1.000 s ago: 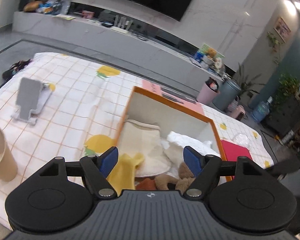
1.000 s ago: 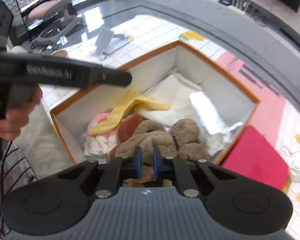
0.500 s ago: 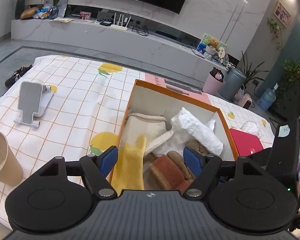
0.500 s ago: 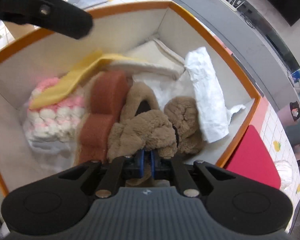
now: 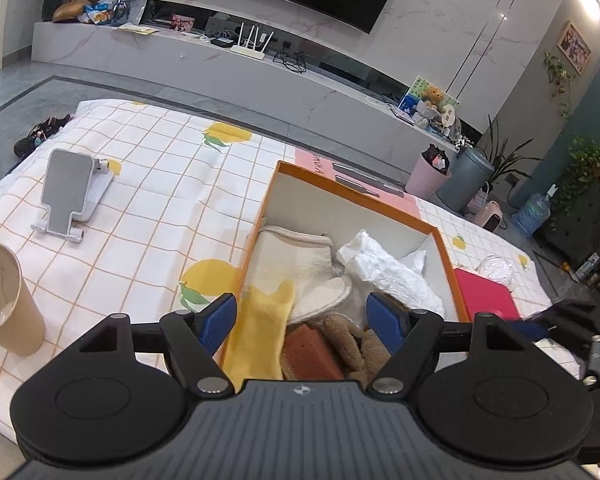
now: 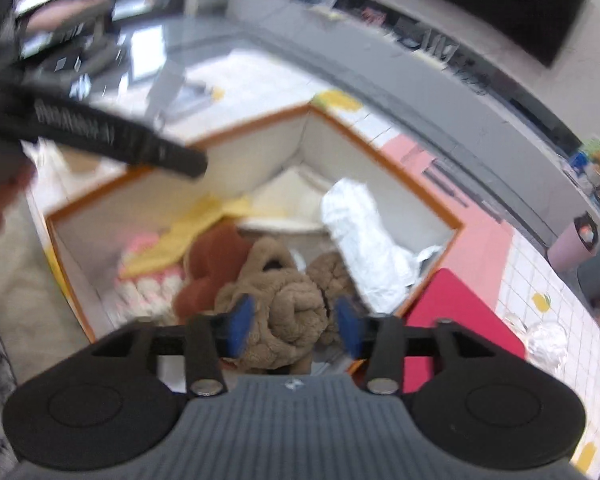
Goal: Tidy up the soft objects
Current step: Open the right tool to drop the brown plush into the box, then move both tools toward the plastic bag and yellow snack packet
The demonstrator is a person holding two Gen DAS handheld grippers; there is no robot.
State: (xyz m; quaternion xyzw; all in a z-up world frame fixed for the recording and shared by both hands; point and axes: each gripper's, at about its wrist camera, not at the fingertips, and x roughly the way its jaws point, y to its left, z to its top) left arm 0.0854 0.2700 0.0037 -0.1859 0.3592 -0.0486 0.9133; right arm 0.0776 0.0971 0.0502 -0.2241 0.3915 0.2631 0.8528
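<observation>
While both grippers hang over it, the tabletop [image 5: 148,184] in its checked cloth carries an orange-rimmed box [image 5: 446,248] already crowded with soft things. Biggest inside is the white bundle [image 6: 364,240] against the far wall, then the cream mitt [image 5: 296,268], the yellow cloth [image 5: 260,332] draped over the near rim, the rust sponge [image 5: 312,356] and the brown plush [image 6: 288,312].

Left gripper [image 5: 302,318]: jaws spread wide, holding nothing, straddling cloth and sponge. Right gripper [image 6: 294,324]: jaws released too, with the plush sitting loose between them, resting in the box's near corner; the view is blurred.

Risks, as I judge them: the plush could snag a jaw on the way out, and the yellow cloth could slide off the rim. Room is tight near the corner and beside the red pad [image 6: 460,320]; the cloth-covered stretch left of the box, toward the stand [image 5: 70,192] and cup [image 5: 8,300], looks open.
</observation>
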